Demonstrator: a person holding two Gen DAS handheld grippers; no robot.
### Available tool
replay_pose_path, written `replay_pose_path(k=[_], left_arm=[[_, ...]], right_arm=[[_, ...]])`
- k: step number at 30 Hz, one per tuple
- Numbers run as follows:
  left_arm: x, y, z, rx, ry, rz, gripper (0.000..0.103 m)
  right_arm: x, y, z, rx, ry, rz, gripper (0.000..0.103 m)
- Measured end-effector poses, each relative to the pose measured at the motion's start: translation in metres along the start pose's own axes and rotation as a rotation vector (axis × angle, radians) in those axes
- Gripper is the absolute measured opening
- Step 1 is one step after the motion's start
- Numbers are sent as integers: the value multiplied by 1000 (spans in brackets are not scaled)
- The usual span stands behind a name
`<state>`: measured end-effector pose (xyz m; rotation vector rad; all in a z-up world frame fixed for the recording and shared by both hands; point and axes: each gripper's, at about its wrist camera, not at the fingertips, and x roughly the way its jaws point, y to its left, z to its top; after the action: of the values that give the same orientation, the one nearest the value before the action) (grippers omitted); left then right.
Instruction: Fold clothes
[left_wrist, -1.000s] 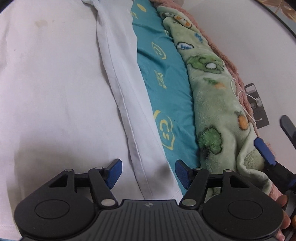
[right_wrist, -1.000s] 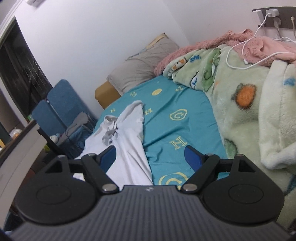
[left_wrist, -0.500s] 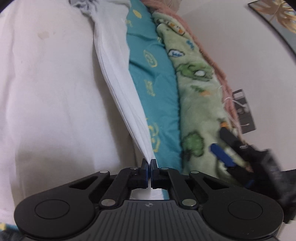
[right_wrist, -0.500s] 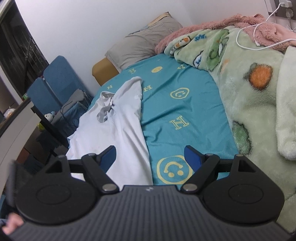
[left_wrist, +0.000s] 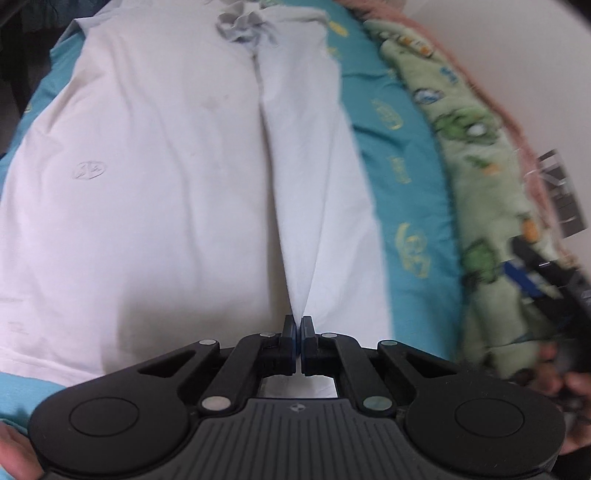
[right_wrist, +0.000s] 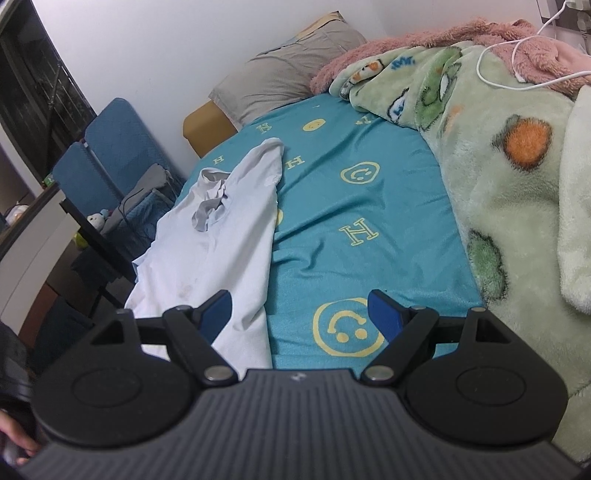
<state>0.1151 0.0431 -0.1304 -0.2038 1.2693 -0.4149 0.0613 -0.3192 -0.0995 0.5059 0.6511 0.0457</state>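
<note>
The shirt (left_wrist: 155, 192) is cut off at the left edge of the left wrist view, and its near hem is hidden behind the left gripper (left_wrist: 298, 328). The fabric pinched between the closed pads is covered by them. The right gripper (left_wrist: 546, 280) is seen there only as a blurred shape at the right edge, so its jaws cannot be read in that view. In the right wrist view, the blanket (right_wrist: 517, 192) is cut by the right edge, and the cable (right_wrist: 517, 74) is cut off at the top.

Letter H on bedsheet (right_wrist: 360, 230)
</note>
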Motion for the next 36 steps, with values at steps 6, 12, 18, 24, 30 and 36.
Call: replay_pose_path(k=[6, 12, 18, 24, 30, 36], left_arm=[[-9, -18, -4, 107, -80, 87, 47], [-48, -73, 17, 206, -314, 117, 63], [-79, -116, 42, 292, -524, 147, 83], [-93, -90, 41, 280, -580, 130, 86], [-94, -40, 43, 242, -600, 167, 86], [-85, -5, 46, 190, -644, 225, 86]], right_arm=[[-5, 4, -1, -14, -33, 8, 82], [-15, 10, 0, -43, -102, 33, 82], [-20, 14, 8, -67, -147, 38, 82], [7, 46, 72, -207, -121, 48, 75], [104, 115, 132, -305, -39, 94, 74], [256, 177, 133, -357, 57, 54, 74]])
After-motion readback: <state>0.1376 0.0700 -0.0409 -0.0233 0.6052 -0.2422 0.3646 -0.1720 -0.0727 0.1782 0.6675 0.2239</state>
